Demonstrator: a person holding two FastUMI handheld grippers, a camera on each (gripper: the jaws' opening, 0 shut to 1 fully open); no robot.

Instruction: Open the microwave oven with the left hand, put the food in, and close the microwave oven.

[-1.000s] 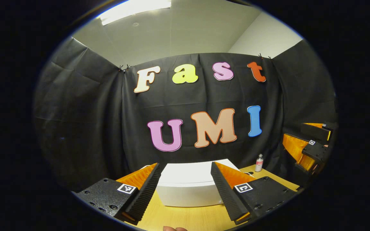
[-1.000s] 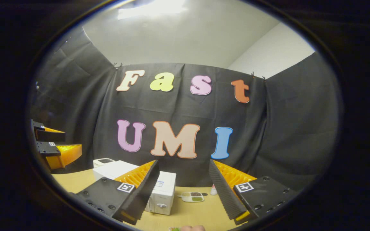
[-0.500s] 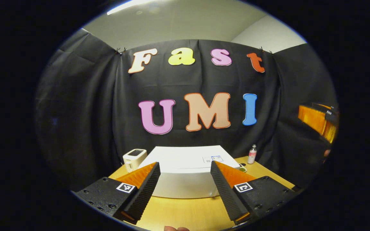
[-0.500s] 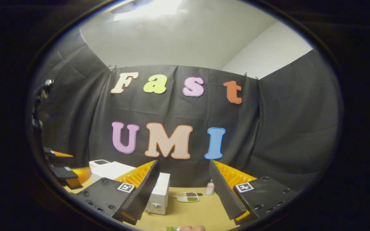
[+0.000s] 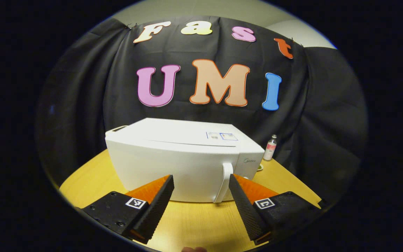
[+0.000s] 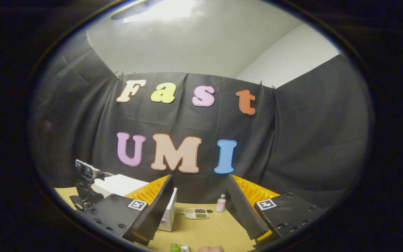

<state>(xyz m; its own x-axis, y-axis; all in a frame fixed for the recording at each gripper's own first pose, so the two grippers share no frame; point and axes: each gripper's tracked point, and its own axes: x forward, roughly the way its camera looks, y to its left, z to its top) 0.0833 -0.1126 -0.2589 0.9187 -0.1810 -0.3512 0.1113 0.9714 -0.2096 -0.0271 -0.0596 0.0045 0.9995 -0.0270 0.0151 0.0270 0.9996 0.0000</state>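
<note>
Left gripper fingers wide, empty — facing microwave handle; right gripper likewise.

A small bottle with a pinkish label stands upright on the wooden bench near the black cloth wall. Above the cloth, a ceiling light glows.

Both views face the microwave (left nearer).
</note>
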